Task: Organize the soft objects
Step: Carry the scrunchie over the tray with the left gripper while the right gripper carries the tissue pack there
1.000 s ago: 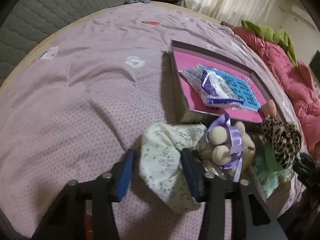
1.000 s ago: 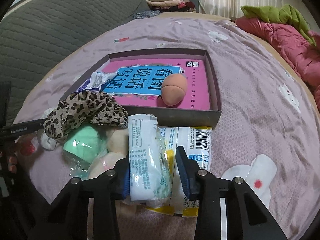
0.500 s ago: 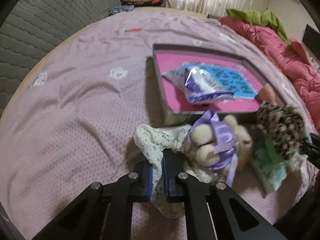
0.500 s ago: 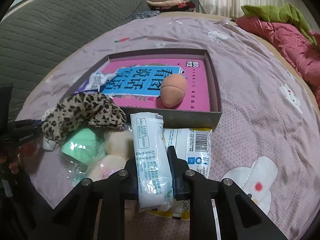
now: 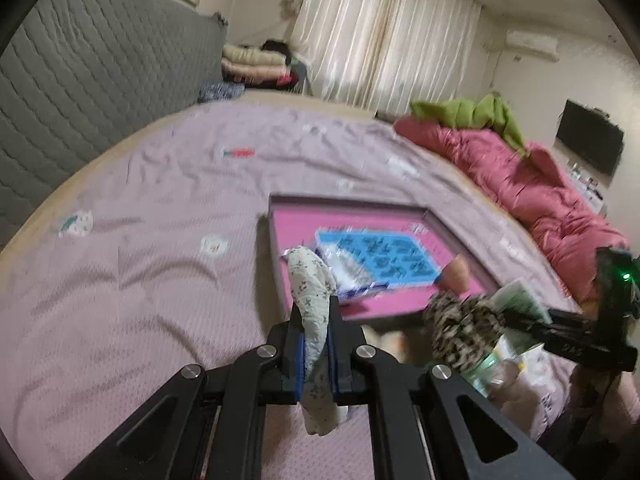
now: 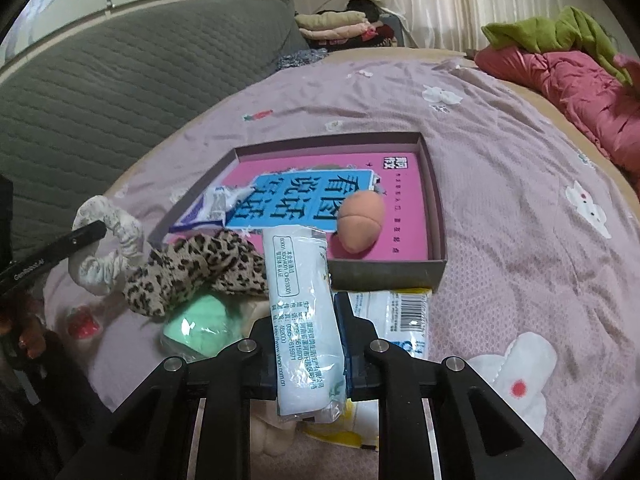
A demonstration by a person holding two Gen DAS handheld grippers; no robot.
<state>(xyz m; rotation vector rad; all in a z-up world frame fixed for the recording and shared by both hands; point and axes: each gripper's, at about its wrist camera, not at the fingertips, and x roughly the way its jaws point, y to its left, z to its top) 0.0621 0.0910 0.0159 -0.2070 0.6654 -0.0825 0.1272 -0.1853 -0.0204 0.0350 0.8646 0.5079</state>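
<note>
My left gripper (image 5: 315, 322) is shut on a white floral scrunchie (image 5: 312, 292) and holds it lifted above the bed, in front of the shallow pink-bottomed box (image 5: 280, 264). The scrunchie also shows in the right wrist view (image 6: 108, 252). My right gripper (image 6: 305, 312) is shut on a white tissue pack (image 6: 302, 312), raised in front of the box (image 6: 388, 274). A leopard scrunchie (image 6: 200, 266), a green pack (image 6: 200, 326) and another white pack (image 6: 404, 316) lie before the box. A peach plush ball (image 6: 360, 226) and a blue sheet (image 6: 308, 200) lie inside.
The bed has a mauve sheet (image 5: 140, 280) with a grey padded headboard (image 5: 80, 80) at the left. A pink quilt (image 5: 520, 200) and a green garment (image 5: 472, 112) lie along the right side. Folded clothes (image 6: 332, 24) are stacked at the far end.
My left gripper closed on the floral scrunchie and lifted it off the bed. My right gripper closed on the tissue pack and raised it slightly.
</note>
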